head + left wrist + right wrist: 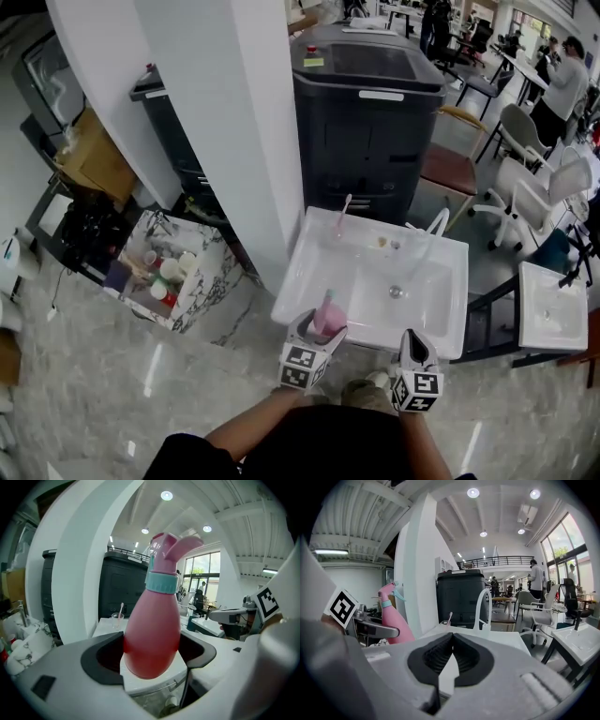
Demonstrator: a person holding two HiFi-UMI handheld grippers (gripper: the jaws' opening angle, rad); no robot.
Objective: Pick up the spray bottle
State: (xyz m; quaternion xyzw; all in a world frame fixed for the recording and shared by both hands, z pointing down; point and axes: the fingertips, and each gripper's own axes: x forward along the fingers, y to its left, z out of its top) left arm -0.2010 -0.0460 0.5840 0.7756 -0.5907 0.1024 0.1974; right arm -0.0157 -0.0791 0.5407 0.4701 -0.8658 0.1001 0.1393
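L gripper [151,654] clamped on pink bottle [153,620] low on its body, a pad each side. Bottle upright, nozzle on top, at near-left rim of sink [373,300]; can't tell if it's clear of the rim. R gripper [451,662] pressed closed, empty, at the sink's front edge. Cup [117,619] w/ toothbrush at far-left corner.

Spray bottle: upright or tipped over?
Upright. The spray bottle has its nozzle on top, its body clamped by the left gripper.

Pink spray bottle [152,634] — teal collar [162,582] — white sink [302,270].
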